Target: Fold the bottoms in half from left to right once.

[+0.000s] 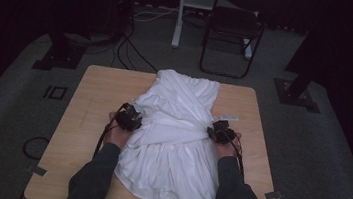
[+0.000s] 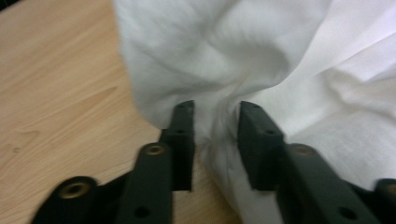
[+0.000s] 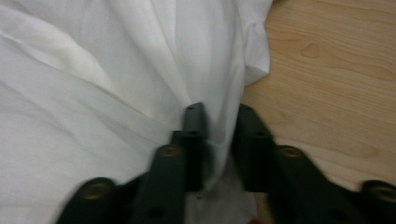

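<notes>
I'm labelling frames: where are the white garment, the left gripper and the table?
white garment (image 1: 173, 152), high view, lower spread part
left gripper (image 2: 215, 119), left gripper view, between its fingertips
table (image 1: 100, 91), high view, bare far-left top

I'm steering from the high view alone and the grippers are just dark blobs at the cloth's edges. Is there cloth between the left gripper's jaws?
Observer: Yes. In the left gripper view a bunched fold of the white garment sits between the left gripper jaws, which stand a little apart.
Operator: And the right one?
Observer: The right gripper view shows the same: a fold of the garment runs down between the right gripper jaws, again with a gap between them.
Operator: Are they pinching it?
Observer: I can't tell. On both, the cloth fills the gap, but whether the pads press on it isn't clear.
Operator: What lies beside the right jaws?
Observer: Bare wooden table, just past the garment's edge.
</notes>
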Available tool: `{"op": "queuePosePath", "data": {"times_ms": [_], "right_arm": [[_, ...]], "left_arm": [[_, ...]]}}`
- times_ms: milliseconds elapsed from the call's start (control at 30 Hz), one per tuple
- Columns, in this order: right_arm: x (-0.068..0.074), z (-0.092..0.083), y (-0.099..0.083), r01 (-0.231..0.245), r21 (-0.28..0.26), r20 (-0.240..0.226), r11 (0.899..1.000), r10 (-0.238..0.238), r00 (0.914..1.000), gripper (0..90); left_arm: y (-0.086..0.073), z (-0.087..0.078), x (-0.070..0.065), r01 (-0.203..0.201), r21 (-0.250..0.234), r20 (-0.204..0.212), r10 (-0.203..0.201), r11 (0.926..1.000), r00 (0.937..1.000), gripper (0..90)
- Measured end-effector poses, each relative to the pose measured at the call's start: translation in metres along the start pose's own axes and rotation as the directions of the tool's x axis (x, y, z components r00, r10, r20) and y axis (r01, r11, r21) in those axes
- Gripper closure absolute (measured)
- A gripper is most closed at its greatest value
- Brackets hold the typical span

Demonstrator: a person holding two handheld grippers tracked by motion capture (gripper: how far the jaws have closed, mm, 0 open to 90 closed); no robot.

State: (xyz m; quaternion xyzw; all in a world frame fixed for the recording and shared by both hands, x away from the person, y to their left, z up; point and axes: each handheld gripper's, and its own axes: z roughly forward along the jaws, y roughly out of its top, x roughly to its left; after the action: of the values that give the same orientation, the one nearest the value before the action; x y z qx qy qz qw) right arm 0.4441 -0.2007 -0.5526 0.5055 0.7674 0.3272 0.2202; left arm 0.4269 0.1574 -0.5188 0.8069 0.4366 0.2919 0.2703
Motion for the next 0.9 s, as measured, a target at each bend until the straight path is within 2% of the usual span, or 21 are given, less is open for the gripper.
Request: {"op": "queuePosePath", "data": {"times_ms": [133, 300, 400, 533, 633, 667, 700, 800, 900], "right_arm": [[0.004, -0.019, 0.000, -0.003, -0.069, 0.003, 0.998, 0.003, 1.0000, 57.3], [0.014, -0.039, 0.004, 0.012, -0.133, -0.025, 0.991, -0.016, 0.9996, 55.0], [0.025, -0.045, 0.007, 0.027, -0.156, -0.063, 0.987, -0.038, 0.9973, 54.5], [0.044, -0.045, 0.013, 0.057, -0.167, -0.111, 0.984, -0.076, 0.9909, 54.0], [0.058, -0.041, 0.018, 0.078, -0.164, -0.136, 0.983, -0.101, 0.9855, 53.0], [0.058, -0.041, 0.018, 0.078, -0.164, -0.136, 0.983, -0.101, 0.9855, 53.0], [0.069, -0.037, 0.021, 0.098, -0.162, -0.153, 0.982, -0.123, 0.9806, 52.3], [0.083, -0.031, 0.025, 0.107, -0.161, -0.184, 0.981, -0.137, 0.9733, 51.5], [0.096, -0.025, 0.029, 0.126, -0.150, -0.201, 0.981, -0.155, 0.9673, 49.9]], "left_arm": [[-0.005, -0.031, 0.011, 0.041, -0.080, 0.029, -0.039, 0.9959, 0.9988, 54.0], [-0.018, -0.063, 0.018, 0.085, -0.137, 0.062, -0.077, 0.9869, 0.9951, 48.8], [-0.027, -0.075, 0.017, 0.087, -0.156, 0.066, -0.077, 0.9840, 0.9948, 45.7], [-0.038, -0.084, 0.012, 0.072, -0.164, 0.069, -0.061, 0.9839, 0.9957, 42.3], [-0.047, -0.088, 0.006, 0.054, -0.154, 0.072, -0.043, 0.9866, 0.9965, 39.8], [-0.047, -0.088, 0.006, 0.054, -0.154, 0.072, -0.043, 0.9866, 0.9965, 39.2], [-0.052, -0.090, 0.000, 0.039, -0.144, 0.066, -0.030, 0.9889, 0.9974, 38.0], [-0.060, -0.093, -0.006, 0.027, -0.152, 0.069, -0.017, 0.9880, 0.9975, 36.5], [-0.068, -0.094, -0.009, 0.022, -0.140, 0.066, -0.013, 0.9899, 0.9977, 33.9]]}}
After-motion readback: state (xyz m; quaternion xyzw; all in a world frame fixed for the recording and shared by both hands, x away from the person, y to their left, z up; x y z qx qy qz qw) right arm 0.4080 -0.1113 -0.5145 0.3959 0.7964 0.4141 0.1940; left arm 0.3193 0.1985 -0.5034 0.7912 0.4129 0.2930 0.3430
